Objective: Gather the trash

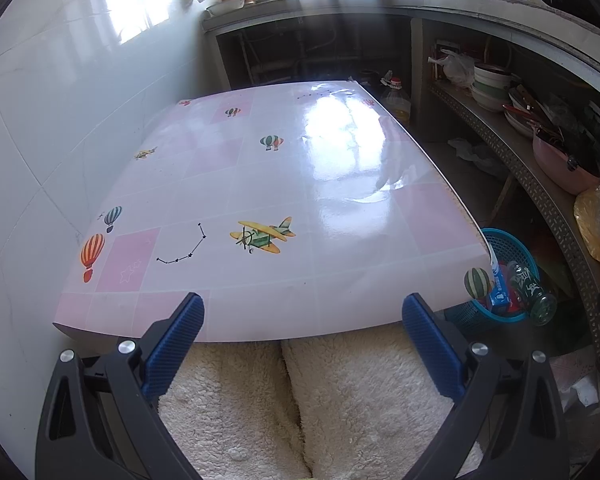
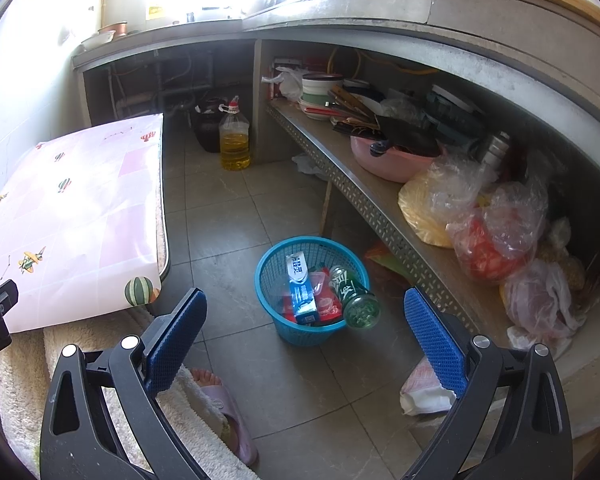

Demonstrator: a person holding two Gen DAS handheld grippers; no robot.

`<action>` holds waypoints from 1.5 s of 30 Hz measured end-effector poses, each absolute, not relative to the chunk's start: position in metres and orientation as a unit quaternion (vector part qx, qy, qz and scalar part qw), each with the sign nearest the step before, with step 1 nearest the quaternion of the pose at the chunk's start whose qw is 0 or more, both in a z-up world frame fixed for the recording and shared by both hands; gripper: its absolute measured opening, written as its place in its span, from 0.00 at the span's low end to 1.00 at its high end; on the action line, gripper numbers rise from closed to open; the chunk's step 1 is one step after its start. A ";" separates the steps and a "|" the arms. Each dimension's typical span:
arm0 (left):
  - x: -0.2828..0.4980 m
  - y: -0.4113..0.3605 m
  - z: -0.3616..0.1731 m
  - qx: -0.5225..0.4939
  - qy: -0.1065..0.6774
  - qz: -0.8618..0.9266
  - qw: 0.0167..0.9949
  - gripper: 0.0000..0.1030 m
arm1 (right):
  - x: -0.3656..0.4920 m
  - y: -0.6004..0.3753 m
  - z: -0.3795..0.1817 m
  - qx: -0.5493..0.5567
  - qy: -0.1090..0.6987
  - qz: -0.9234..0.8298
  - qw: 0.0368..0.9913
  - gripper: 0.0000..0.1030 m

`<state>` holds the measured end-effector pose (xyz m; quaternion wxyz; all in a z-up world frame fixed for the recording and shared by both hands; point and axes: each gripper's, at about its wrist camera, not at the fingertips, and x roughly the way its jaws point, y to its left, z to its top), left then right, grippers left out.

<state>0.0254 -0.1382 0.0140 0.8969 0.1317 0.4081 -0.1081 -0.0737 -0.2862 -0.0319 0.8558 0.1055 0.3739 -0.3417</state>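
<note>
A blue plastic basket [image 2: 272, 276] stands on the floor beside the table. It holds a blue and white box [image 2: 300, 288], a red packet [image 2: 328, 304] and a green glass bottle [image 2: 354, 296] leaning over its rim. The basket also shows in the left wrist view [image 1: 508, 246], past the table's right corner. My right gripper [image 2: 306, 312] is open and empty, above the floor just in front of the basket. My left gripper [image 1: 303, 316] is open and empty at the near edge of the pink table [image 1: 284, 184], which bears nothing.
A low metal shelf [image 2: 380, 208] at the right carries bowls, a pink basin [image 2: 392, 160] and several plastic bags. An oil bottle [image 2: 235, 140] stands on the floor behind. A sandalled foot [image 2: 224, 404] and fleecy white legs [image 1: 300, 400] are below me. Crumpled paper [image 2: 424, 392] lies at the right.
</note>
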 end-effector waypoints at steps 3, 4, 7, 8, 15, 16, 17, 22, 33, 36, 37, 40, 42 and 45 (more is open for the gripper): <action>0.025 -0.138 0.014 0.131 0.409 -0.108 0.897 0.94 | -0.074 -0.286 -0.032 0.106 0.374 -0.342 0.856 0.92; 0.025 -0.138 0.014 0.132 0.409 -0.108 0.897 0.94 | -0.074 -0.286 -0.032 0.106 0.374 -0.342 0.856 0.92; 0.025 -0.138 0.014 0.132 0.409 -0.107 0.897 0.94 | -0.074 -0.286 -0.032 0.105 0.374 -0.342 0.856 0.92; 0.025 -0.138 0.014 0.131 0.409 -0.107 0.896 0.94 | -0.074 -0.286 -0.032 0.105 0.374 -0.341 0.856 0.92; 0.025 -0.137 0.013 0.132 0.408 -0.107 0.897 0.94 | -0.074 -0.287 -0.032 0.105 0.374 -0.341 0.856 0.92; 0.025 -0.137 0.013 0.132 0.409 -0.107 0.897 0.94 | -0.074 -0.287 -0.032 0.105 0.373 -0.341 0.856 0.92; 0.025 -0.138 0.013 0.133 0.409 -0.107 0.897 0.94 | -0.074 -0.287 -0.032 0.104 0.373 -0.341 0.856 0.92; 0.024 -0.136 0.013 0.134 0.410 -0.107 0.896 0.94 | -0.074 -0.287 -0.032 0.105 0.374 -0.340 0.856 0.92; 0.024 -0.136 0.013 0.136 0.408 -0.106 0.897 0.94 | -0.074 -0.287 -0.031 0.104 0.373 -0.342 0.856 0.92; 0.024 -0.135 0.013 0.136 0.407 -0.106 0.897 0.94 | -0.074 -0.287 -0.031 0.105 0.373 -0.342 0.856 0.92; 0.024 -0.135 0.013 0.136 0.407 -0.106 0.897 0.94 | -0.074 -0.287 -0.031 0.104 0.373 -0.342 0.856 0.92; 0.024 -0.135 0.013 0.136 0.408 -0.106 0.897 0.94 | -0.074 -0.287 -0.031 0.105 0.373 -0.342 0.856 0.92; 0.024 -0.135 0.013 0.136 0.407 -0.106 0.897 0.94 | -0.074 -0.287 -0.031 0.104 0.373 -0.342 0.856 0.92; 0.024 -0.134 0.013 0.136 0.407 -0.106 0.897 0.94 | -0.074 -0.287 -0.031 0.104 0.373 -0.342 0.856 0.92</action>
